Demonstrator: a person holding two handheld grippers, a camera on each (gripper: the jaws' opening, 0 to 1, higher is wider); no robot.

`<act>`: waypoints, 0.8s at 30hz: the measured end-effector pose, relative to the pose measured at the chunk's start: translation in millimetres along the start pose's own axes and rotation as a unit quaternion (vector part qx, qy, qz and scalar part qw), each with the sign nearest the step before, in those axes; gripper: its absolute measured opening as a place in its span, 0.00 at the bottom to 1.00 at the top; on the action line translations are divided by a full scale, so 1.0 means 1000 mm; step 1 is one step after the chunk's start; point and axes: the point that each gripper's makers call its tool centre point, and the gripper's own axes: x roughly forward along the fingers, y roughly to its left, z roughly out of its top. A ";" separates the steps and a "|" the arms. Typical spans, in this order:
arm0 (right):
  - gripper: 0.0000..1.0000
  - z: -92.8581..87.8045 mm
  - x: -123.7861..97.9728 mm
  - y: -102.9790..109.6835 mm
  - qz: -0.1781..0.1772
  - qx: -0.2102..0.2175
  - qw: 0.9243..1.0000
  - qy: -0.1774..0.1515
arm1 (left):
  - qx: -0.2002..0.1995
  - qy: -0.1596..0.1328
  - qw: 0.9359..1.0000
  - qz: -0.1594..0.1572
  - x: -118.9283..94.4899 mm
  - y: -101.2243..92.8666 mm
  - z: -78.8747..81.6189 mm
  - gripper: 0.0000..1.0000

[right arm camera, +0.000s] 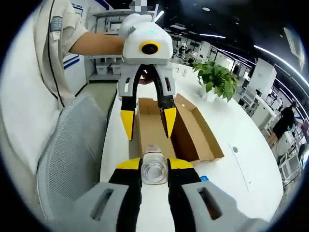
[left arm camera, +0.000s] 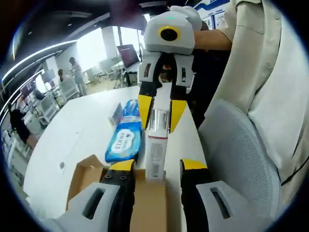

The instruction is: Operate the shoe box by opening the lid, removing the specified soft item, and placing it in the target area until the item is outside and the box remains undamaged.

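A white tube with a clear cap [right arm camera: 154, 171] is clamped between my right gripper's [right arm camera: 154, 166] yellow-tipped jaws, cap end toward the camera. In the left gripper view the same tube [left arm camera: 157, 145] hangs label-out from the right gripper [left arm camera: 159, 123] above the white table. The brown cardboard shoe box [right arm camera: 203, 137] lies open, its lid folded back. My left gripper [right arm camera: 147, 123] hovers over it with jaws spread and nothing between them. Seen from its own camera, the left gripper [left arm camera: 158, 166] stands open above the box [left arm camera: 87, 176], just short of the tube.
A blue pack of wipes [left arm camera: 124, 137] lies on the white table [left arm camera: 77, 130] beside the box. A grey mesh chair [left arm camera: 241, 145] and a person in a beige shirt [left arm camera: 270, 72] stand at the table's edge. A potted plant [right arm camera: 219, 77] sits farther along the table.
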 end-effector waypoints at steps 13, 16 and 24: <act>0.17 -0.026 -0.028 -0.063 -0.027 -0.018 0.998 0.046 | -0.101 -0.041 0.990 0.091 -0.047 0.008 -0.016 0.57; 0.17 -0.030 -0.033 -0.077 -0.031 -0.023 0.998 0.055 | -0.117 -0.037 0.986 0.116 -0.058 0.011 -0.026 0.58; 0.17 -0.047 -0.037 -0.109 -0.035 -0.030 0.996 0.083 | -0.162 -0.023 0.972 0.166 -0.086 0.014 -0.057 0.59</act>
